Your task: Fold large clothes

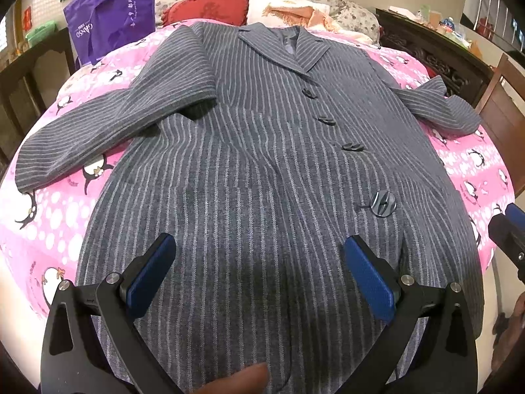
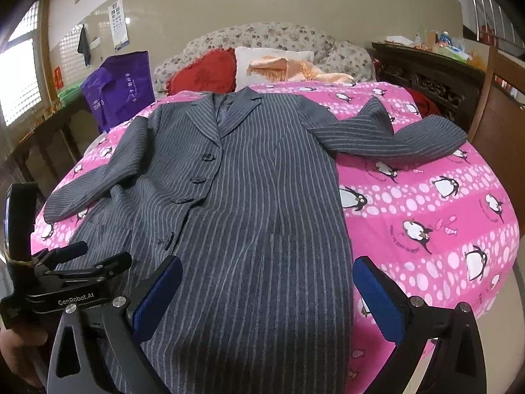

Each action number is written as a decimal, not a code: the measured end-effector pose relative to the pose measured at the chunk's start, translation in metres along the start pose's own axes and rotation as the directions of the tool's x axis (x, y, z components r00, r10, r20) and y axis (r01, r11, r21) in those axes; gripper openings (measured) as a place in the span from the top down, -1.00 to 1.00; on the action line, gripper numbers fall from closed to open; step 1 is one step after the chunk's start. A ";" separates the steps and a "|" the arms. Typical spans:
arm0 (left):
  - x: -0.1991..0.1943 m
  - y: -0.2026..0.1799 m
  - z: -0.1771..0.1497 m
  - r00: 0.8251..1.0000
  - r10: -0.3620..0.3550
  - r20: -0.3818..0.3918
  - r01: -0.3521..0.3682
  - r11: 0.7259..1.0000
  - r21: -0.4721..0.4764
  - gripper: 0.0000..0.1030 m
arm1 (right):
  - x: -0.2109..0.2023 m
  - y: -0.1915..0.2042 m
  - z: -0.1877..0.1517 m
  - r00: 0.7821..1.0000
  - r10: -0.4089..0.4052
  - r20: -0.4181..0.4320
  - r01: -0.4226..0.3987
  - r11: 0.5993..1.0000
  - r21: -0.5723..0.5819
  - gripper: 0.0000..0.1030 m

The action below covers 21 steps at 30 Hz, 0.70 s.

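A long grey pinstriped coat [image 1: 262, 151] [image 2: 236, 203] lies flat and buttoned on a pink penguin-print bedspread [image 1: 59, 216] [image 2: 426, 216], collar at the far end, both sleeves spread outward. My left gripper [image 1: 259, 256] hovers open over the lower middle of the coat, nothing between its blue pads. My right gripper [image 2: 267, 279] is open above the coat's lower right edge, also empty. The left gripper's body [image 2: 65, 282] shows at the left of the right wrist view; the right gripper's tip [image 1: 512, 233] shows at the right edge of the left wrist view.
A red cushion [image 1: 210, 3] [image 2: 203, 72], white pillow [image 2: 272, 62] and peach cloth [image 2: 295, 67] lie at the bed's head. A purple bag [image 1: 111, 23] [image 2: 121, 88] stands at the far left. Dark wooden furniture [image 2: 433, 78] flanks the right side.
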<state>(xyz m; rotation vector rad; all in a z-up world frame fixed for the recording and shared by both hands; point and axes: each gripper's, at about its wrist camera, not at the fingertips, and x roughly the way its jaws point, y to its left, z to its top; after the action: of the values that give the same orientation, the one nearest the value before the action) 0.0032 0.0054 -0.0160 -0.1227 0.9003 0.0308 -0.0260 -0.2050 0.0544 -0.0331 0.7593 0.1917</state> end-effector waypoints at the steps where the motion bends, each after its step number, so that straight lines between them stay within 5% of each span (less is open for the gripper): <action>1: 0.001 0.000 0.002 1.000 0.003 -0.002 -0.003 1.000 0.004 -0.99 | 0.001 0.000 0.001 1.000 0.003 0.001 -0.003 1.000 0.000 -0.99; 21: 0.009 0.003 0.061 0.997 0.058 0.051 -0.056 0.998 -0.035 -0.99 | 0.029 0.018 0.055 0.999 0.035 0.030 -0.034 0.999 -0.033 -0.99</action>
<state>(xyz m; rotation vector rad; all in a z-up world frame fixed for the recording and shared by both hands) 0.0566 0.0159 0.0140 -0.1270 0.8515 0.1015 0.0285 -0.1774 0.0750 -0.0477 0.7265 0.2367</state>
